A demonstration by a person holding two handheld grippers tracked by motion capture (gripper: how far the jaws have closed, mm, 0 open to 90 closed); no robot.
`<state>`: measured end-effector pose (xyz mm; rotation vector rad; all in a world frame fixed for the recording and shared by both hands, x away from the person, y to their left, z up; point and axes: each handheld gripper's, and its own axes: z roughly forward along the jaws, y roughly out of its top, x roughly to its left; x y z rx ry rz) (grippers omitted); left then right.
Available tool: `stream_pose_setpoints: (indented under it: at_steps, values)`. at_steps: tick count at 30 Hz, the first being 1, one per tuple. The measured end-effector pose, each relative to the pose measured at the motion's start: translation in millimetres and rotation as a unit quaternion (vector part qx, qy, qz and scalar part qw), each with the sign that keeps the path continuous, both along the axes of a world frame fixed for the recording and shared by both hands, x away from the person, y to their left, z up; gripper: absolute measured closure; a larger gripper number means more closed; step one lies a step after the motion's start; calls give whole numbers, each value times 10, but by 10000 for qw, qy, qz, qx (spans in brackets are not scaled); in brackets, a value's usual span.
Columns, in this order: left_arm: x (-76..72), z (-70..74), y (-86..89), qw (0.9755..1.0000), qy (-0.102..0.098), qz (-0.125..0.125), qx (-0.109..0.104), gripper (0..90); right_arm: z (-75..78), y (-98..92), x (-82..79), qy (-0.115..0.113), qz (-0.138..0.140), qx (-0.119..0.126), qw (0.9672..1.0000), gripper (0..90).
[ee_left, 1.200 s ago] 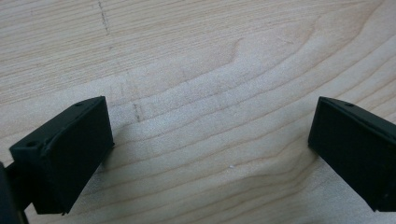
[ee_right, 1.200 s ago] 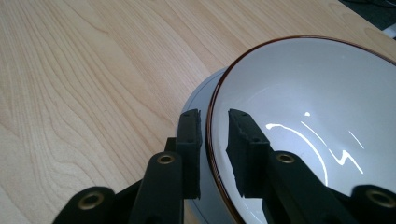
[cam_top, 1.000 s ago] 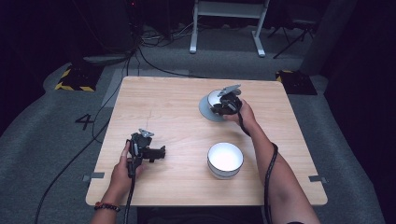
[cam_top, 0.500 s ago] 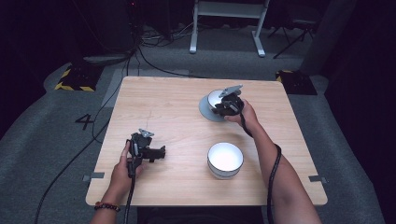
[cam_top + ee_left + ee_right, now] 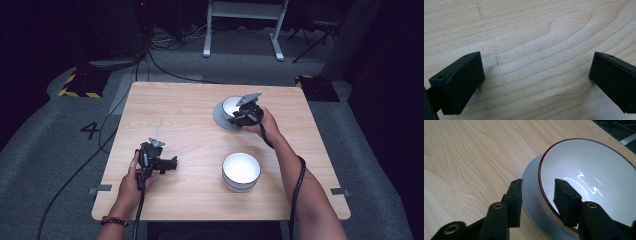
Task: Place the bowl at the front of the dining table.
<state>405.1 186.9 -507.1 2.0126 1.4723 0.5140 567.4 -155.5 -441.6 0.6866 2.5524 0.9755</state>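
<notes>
Right gripper (image 5: 239, 116) at the bowl (image 5: 231, 106) on the grey plate (image 5: 222, 119), toward the far right part of the worktop (image 5: 180, 107). Jaws straddling the bowl's rim, one inside, one outside over the plate; just been opening, pads clear of the wall in the right gripper view, so no clamp. Bowl (image 5: 586, 177) upright, sitting on plate (image 5: 530, 187). Second white bowl (image 5: 241, 171) near the front edge, right of centre. Left gripper (image 5: 171, 164) low over bare wood near the front-left, jaws wide apart, nothing between.
</notes>
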Motion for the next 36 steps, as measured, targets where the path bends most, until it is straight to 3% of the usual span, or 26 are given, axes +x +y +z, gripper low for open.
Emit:
stream_pose_setpoints:
  at_steps: [14, 16, 26, 36]
  values:
    - [0, -1, -1, 10000, 2, 0, -7, 0, 80, -47, -109, -58, 18, -129, 9999, 403]
    - [0, 0, 0, 10000, -2, 2, -1, 0, 92, -66, -125, -114, -27, -106, 9999, 338]
    - [0, 1, 0, 10000, -10, 10, 3, 0, 147, -176, -189, -245, -127, -271, 9993, 283]
    - [0, 0, 0, 10000, -3, 3, 2, 0, 195, -304, -283, -339, -106, -231, 9991, 221]
